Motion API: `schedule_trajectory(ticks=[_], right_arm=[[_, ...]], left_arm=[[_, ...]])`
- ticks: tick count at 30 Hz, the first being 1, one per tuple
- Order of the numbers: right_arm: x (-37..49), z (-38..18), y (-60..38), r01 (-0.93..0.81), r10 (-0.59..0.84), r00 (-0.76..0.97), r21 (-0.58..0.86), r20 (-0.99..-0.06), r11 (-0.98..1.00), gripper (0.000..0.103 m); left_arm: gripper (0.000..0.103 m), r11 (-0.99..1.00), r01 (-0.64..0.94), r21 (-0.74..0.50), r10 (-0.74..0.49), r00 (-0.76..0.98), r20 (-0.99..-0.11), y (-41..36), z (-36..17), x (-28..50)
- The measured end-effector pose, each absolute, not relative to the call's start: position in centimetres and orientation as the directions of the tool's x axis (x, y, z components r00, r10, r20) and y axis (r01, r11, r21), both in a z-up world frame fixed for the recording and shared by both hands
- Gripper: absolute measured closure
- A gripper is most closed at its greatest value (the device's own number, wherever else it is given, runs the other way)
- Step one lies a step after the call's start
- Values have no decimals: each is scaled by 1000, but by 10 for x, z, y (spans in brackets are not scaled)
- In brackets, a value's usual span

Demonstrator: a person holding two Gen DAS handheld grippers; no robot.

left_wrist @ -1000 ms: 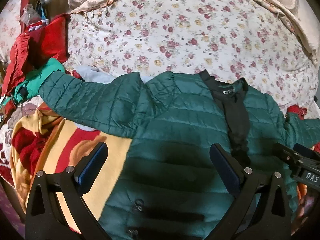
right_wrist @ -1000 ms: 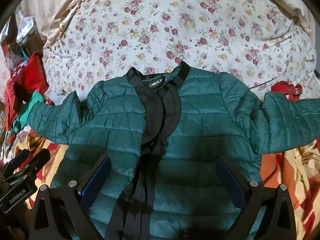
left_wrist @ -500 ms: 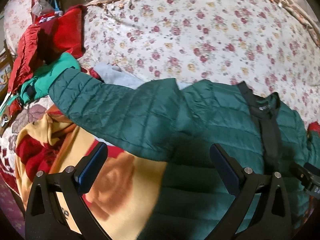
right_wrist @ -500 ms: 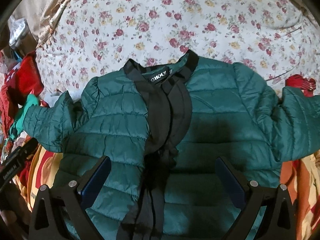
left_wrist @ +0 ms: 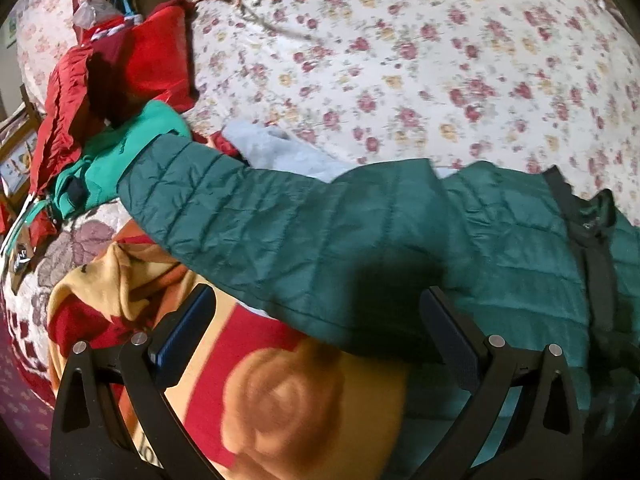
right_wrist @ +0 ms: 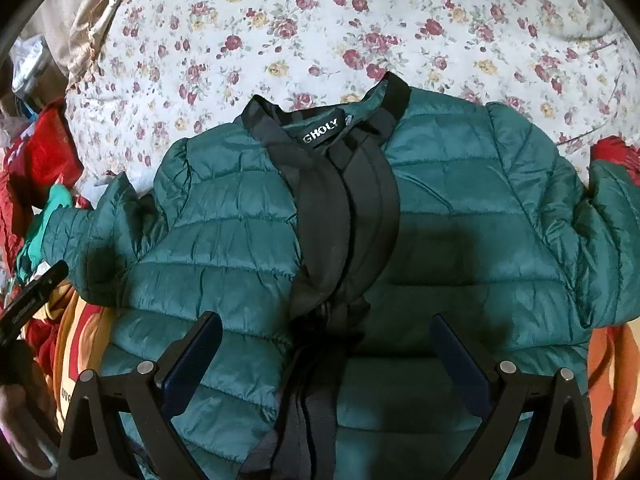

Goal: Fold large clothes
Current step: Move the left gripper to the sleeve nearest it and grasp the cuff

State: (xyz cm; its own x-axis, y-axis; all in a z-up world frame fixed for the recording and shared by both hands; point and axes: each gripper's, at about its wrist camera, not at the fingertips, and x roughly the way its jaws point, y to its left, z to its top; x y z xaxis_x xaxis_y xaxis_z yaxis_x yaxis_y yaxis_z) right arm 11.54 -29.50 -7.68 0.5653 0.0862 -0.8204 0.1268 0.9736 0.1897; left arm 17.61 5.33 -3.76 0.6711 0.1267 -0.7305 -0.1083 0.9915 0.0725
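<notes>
A dark green quilted jacket (right_wrist: 460, 220) with black collar and front trim lies face up on the bed, both sleeves spread out. My right gripper (right_wrist: 326, 340) is open and empty, hovering over the jacket's chest near the black placket. In the left wrist view the jacket's left sleeve (left_wrist: 256, 224) stretches toward the left. My left gripper (left_wrist: 316, 320) is open and empty, just in front of the sleeve's lower edge, above an orange and red blanket (left_wrist: 280, 400). The left gripper also shows at the left edge of the right wrist view (right_wrist: 32, 300).
A floral bedspread (left_wrist: 400, 60) covers the bed behind the jacket. Red clothes (left_wrist: 120, 68) and a bright green garment (left_wrist: 132, 148) are piled at the left. A pale grey cloth (left_wrist: 276, 148) lies behind the sleeve. A red item (right_wrist: 612, 152) sits at the right.
My left gripper has moved left, from over the jacket's body to the left sleeve and blanket. My right gripper has moved closer to the jacket's chest. Both stay open.
</notes>
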Motion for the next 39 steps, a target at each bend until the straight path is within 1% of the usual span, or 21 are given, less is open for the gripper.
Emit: schedule_trajectory(ticks=[5, 11, 20, 21, 22, 23, 27, 28, 31, 33, 34, 35, 36, 38, 39], right_arm=[[115, -80, -294, 119, 99, 557, 197, -825, 973, 0], [111, -82, -292, 107, 109, 546, 198, -831, 974, 0], [105, -83, -288, 101, 127, 535, 212, -835, 972, 0], [104, -83, -286, 96, 128, 534, 210, -836, 973, 0], [104, -83, -283, 89, 127, 533, 205, -836, 975, 0], [104, -82, -281, 83, 125, 534, 199, -836, 976, 0], [103, -80, -276, 66, 118, 535, 180, -836, 981, 0], [103, -80, -275, 65, 119, 535, 181, -837, 981, 0], [105, -81, -276, 70, 119, 530, 183, -840, 981, 0], [106, -84, -275, 72, 117, 523, 180, -844, 981, 0], [107, -85, -275, 72, 117, 519, 180, -847, 981, 0], [108, -86, -274, 73, 117, 517, 180, -848, 981, 0], [108, -87, -274, 73, 117, 515, 180, -849, 981, 0], [108, -88, -272, 70, 120, 513, 181, -850, 981, 0], [108, -88, -272, 69, 121, 515, 182, -849, 981, 0]], left_arm=[[1, 982, -163, 92, 176, 637, -751, 84, -45, 193], [1, 975, -209, 68, 183, 602, -777, 131, -48, 219], [1, 930, -365, -40, 199, 592, -781, 218, -39, 256], [2, 921, -384, -58, 197, 592, -782, 228, -40, 260], [6, 914, -399, -70, 199, 592, -781, 236, -41, 265], [8, 910, -409, -71, 205, 591, -780, 242, -41, 269], [9, 890, -450, -75, 223, 572, -789, 264, -48, 288], [11, 886, -457, -79, 220, 565, -795, 268, -51, 292], [21, 877, -472, -90, 201, 530, -824, 278, -62, 305], [23, 880, -466, -93, 210, 557, -804, 277, -60, 307], [41, 889, -445, -109, 192, 578, -793, 275, -58, 307], [67, 897, -425, -121, 166, 578, -799, 274, -59, 310], [76, 899, -420, -123, 154, 565, -810, 274, -61, 311], [89, 898, -412, -154, 125, 574, -809, 275, -60, 308], [90, 900, -402, -167, 111, 583, -805, 275, -58, 307]])
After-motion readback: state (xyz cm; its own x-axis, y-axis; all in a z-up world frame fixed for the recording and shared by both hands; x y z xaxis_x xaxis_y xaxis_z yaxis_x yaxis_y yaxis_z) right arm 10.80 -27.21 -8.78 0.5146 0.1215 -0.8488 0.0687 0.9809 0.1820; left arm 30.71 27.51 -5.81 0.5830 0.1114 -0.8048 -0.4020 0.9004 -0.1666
